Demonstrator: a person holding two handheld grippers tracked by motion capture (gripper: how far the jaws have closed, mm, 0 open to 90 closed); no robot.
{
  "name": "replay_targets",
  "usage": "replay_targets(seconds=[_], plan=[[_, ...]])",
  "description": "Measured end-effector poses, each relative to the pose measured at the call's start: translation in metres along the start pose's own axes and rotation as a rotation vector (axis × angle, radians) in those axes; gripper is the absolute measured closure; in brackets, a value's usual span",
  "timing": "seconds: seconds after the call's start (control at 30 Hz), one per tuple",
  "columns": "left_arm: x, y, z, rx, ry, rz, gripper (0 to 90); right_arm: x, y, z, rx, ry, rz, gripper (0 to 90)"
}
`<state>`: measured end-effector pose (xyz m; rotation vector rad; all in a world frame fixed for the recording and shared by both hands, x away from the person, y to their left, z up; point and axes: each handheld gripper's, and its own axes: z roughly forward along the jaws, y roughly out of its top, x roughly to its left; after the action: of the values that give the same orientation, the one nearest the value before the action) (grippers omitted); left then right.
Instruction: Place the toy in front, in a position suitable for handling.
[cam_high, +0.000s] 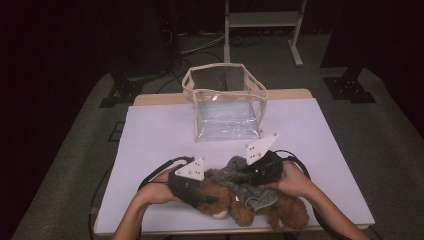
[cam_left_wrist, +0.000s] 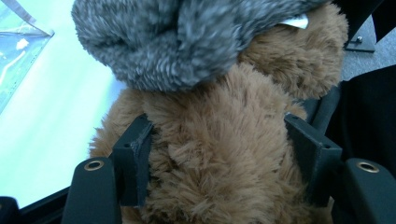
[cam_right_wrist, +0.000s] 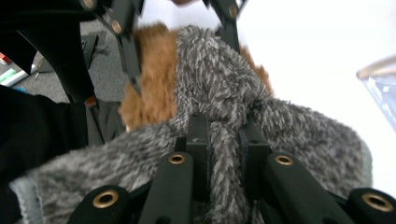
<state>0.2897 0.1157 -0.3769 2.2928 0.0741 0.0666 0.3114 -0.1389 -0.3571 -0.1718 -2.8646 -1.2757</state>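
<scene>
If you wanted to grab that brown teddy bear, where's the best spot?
Around the narrow middle of the brown teddy bear, from the near side, as the left gripper does: its jaws straddle the soft plush there. The grey fuzzy garment, pinched by the right gripper, covers the upper part.

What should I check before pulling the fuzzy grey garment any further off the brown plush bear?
1. Left gripper clamps the brown plush bear: ok.
2. Right gripper pinches a fold of the fuzzy grey garment: ok.
3. Garment free of the bear: not ok, it covers the upper part.
4. Clear plastic bag with beige trim upright and open: ok.
5. Bear fully on the white table cover: cannot tell, it lies at the near edge.
</scene>
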Motion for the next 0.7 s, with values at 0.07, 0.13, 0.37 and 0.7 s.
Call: replay_targets(seconds=[0.07, 0.13, 0.37, 0.7], plan=[[0.000, 0.001, -0.001, -0.005, 0.010, 0.004, 32.5, -0.002, -0.007, -0.003, -0.008, 0.003, 0.015, 78.0], [-0.001, 0.001, -0.004, -0.008, 0.018, 0.006, 31.7, -0.003, -0.013, -0.005, -0.016, 0.002, 0.032, 78.4], [0.001, -0.003, -0.022, -0.033, 0.037, 0.008, 33.2, -0.001, -0.024, -0.010, -0.056, -0.008, 0.052, 78.7], [0.002, -0.012, -0.017, -0.033, 0.015, -0.024, 37.5, 0.001, -0.017, -0.013, -0.029, -0.019, 0.039, 78.8]])
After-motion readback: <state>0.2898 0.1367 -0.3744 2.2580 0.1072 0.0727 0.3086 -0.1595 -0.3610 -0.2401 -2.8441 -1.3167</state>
